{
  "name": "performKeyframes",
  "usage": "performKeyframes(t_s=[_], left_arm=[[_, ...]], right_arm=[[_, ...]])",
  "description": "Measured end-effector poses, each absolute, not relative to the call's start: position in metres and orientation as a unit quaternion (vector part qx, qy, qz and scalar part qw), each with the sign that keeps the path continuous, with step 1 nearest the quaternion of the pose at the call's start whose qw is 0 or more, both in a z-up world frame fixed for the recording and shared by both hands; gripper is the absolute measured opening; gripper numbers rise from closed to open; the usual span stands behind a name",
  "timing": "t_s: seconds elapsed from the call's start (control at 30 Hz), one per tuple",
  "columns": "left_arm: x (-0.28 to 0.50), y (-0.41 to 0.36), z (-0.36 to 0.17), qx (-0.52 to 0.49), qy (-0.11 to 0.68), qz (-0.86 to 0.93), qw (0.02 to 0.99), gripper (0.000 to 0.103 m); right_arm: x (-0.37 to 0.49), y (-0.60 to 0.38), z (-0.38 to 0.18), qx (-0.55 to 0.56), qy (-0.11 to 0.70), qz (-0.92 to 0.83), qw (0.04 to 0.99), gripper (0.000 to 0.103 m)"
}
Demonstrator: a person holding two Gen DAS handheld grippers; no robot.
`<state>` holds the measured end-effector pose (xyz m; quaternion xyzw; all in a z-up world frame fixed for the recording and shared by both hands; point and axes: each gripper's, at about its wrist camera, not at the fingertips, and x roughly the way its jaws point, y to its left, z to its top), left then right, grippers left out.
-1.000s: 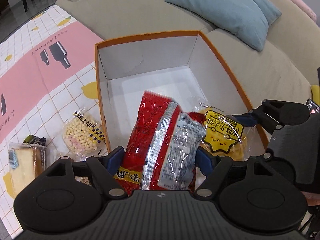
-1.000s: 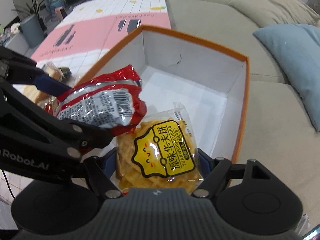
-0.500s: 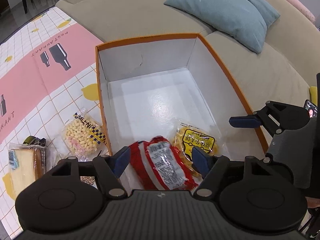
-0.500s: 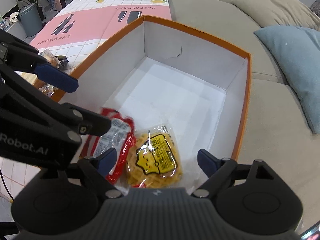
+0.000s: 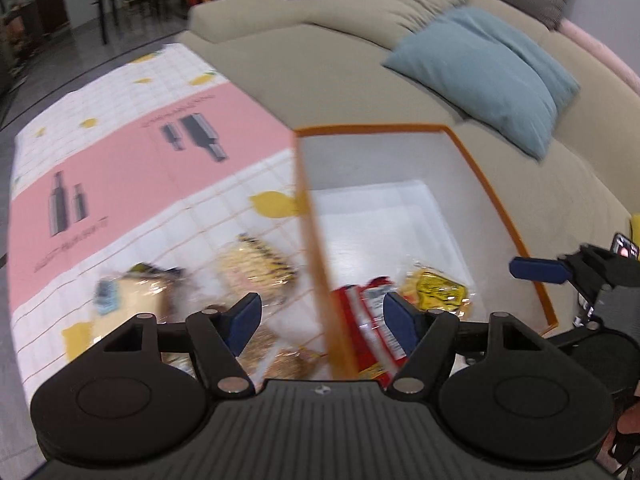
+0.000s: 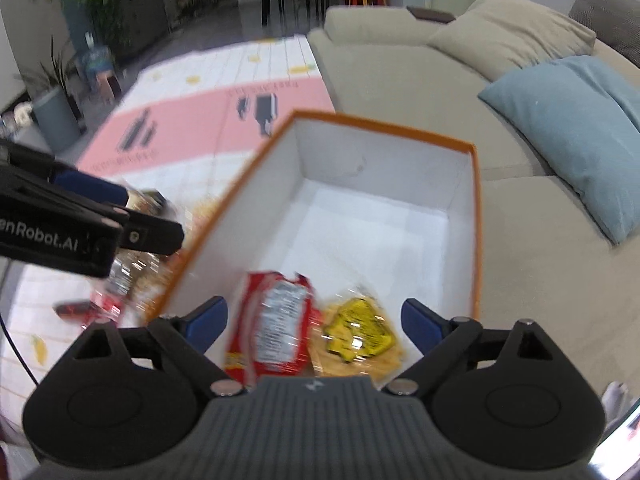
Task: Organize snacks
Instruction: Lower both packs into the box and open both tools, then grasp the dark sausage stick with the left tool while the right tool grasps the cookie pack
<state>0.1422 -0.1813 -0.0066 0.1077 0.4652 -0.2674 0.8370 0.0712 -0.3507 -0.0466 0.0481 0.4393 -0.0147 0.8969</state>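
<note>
Snacks go in the orange box (image 6: 478, 216) so they stay tidy in one place. Two lie on its white floor, side by side at the near end: the red packet (image 6: 276, 320) and the yellow packet (image 6: 358, 330). More snacks (image 5: 256, 268) wait on the mat (image 5: 120, 160) beside the box; they look like small clear bags, but the view is blurry. Right gripper (image 6: 312, 322) has just opened wider and holds nothing. Left gripper (image 5: 322, 316) is open too, empty, over the box wall.
</note>
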Motion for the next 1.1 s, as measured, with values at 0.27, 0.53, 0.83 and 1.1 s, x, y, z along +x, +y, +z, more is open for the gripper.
performKeyframes(t_s=[0.27,0.53,0.83,1.1], left_arm=[[0.140,-0.094,-0.003,0.089,0.462,-0.213,0.857,0.082],[0.133,-0.031,-0.035,0.057,0.491,-0.191,0.848,0.082],[0.126,-0.008,-0.096,0.094,0.518,-0.240,0.815,0.081],[0.141,-0.016,-0.128,0.145,0.526,-0.276,0.791,0.079]], right_arm=[[0.065,-0.288,-0.031,0.088,0.384,0.026,0.919,0.095],[0.079,-0.203,-0.045,0.027,0.393,0.100,0.914,0.093],[0.097,-0.156,-0.091,-0.068,0.428,0.138,0.891,0.080],[0.120,-0.161,-0.113,-0.069,0.448,0.132,0.882,0.079]])
